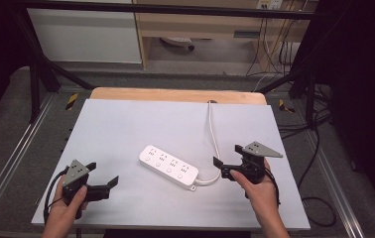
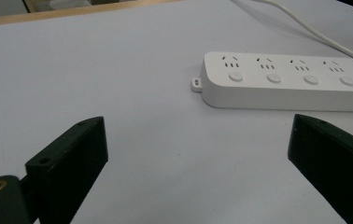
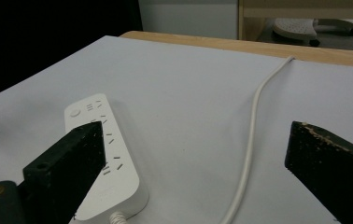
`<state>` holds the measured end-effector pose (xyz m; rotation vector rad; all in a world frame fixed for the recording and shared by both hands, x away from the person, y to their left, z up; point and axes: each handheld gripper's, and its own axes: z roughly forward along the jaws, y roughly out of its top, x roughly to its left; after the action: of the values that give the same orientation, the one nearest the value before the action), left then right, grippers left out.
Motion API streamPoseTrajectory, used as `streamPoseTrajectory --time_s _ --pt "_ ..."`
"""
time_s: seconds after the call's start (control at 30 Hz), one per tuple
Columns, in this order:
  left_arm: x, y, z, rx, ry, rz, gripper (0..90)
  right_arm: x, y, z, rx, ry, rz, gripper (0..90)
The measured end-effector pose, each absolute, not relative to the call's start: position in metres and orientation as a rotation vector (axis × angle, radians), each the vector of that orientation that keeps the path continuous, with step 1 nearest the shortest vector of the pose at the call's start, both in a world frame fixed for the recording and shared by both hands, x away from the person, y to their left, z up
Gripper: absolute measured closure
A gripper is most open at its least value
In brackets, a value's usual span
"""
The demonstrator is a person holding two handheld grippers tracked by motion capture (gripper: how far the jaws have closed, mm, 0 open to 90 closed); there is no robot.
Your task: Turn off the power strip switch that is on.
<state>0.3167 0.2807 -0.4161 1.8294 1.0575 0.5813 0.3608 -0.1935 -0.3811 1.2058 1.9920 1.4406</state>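
A pale grey mat [image 1: 126, 129] covers the wooden table [image 1: 175, 94]; grey floor and a light wood cabinet [image 1: 200, 25] lie beyond. The white four-socket plastic power strip [image 1: 168, 166] lies mid-mat between the left gripper [image 1: 101, 177] and right gripper [image 1: 227, 157], both gaping, empty. Its white cord [image 1: 213, 134] vanishes over the far edge.

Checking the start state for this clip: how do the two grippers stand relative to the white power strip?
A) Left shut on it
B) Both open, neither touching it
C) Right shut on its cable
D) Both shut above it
B: the left gripper and right gripper have jaws spread, with the power strip lying free between them.
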Motion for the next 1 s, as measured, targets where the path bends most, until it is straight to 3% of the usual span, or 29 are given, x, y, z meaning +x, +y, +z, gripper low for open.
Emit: streamPoseTrajectory --time_s 0.23,1.0 --pt "0.317 0.281 -0.416 1.831 1.058 0.581 4.8 0.365 -0.183 -0.379 1.186 1.995 1.448 2.9" --pt "0.317 0.282 -0.416 1.830 1.059 0.582 4.8 0.379 -0.145 -0.378 1.131 2.064 1.467 15.7"
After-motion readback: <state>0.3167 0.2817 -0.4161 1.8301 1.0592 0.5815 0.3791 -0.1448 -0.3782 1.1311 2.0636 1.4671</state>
